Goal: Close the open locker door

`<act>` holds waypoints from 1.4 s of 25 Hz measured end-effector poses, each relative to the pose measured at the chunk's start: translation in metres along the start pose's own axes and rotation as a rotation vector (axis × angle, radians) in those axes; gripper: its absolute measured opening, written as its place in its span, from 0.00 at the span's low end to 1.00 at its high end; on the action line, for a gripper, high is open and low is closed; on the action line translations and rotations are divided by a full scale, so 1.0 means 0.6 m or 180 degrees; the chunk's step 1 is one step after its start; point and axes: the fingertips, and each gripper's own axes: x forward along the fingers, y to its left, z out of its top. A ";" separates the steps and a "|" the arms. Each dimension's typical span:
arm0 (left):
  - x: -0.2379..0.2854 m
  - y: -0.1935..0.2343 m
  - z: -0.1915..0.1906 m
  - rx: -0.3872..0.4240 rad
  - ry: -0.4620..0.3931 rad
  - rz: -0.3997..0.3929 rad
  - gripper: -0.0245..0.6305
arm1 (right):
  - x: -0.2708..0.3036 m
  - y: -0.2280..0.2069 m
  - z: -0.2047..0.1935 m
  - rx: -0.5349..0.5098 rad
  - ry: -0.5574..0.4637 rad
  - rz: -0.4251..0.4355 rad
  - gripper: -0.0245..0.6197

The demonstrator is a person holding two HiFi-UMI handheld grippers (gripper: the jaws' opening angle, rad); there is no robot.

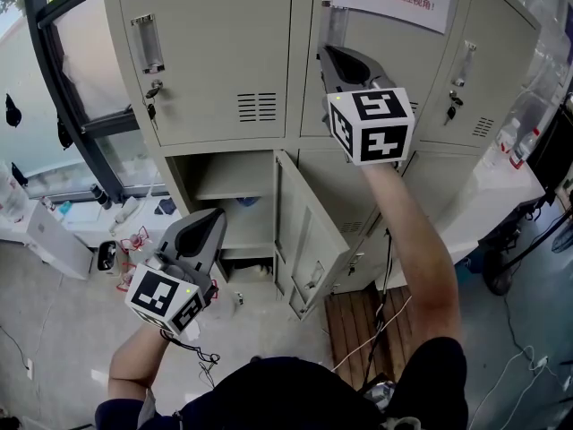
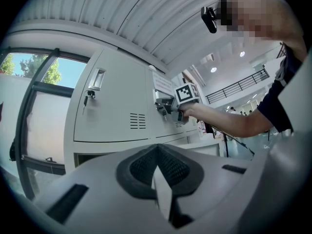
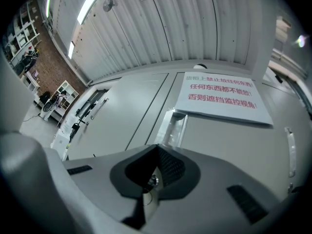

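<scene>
Both jaw pairs closed, nothing gripped: left gripper (image 1: 208,224) lower left, right gripper (image 1: 337,57) upper centre; locker door (image 1: 304,231) seen open.

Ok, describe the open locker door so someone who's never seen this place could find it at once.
Start at the beige metal locker bank beside the window. In its lower row, under the top-left door, one compartment shows its shelf. The open locker door hangs at that compartment's right edge, swung outward, the only door not flush with the rest.
</scene>
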 end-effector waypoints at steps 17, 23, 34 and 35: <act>-0.015 -0.001 -0.005 -0.0009 0.0129 0.0084 0.04 | -0.006 0.003 0.002 0.0026 -0.0023 0.0016 0.01; -0.021 0.003 -0.008 -0.0021 0.0143 0.0127 0.04 | -0.027 0.006 0.020 -0.0035 -0.0128 0.0009 0.01; -0.029 0.001 -0.004 -0.0023 0.0112 0.0196 0.04 | -0.133 0.030 0.052 -0.0001 -0.0394 0.0169 0.01; -0.029 0.001 -0.001 -0.0004 0.0058 0.0195 0.04 | -0.144 0.033 0.053 0.0012 -0.0414 0.0187 0.01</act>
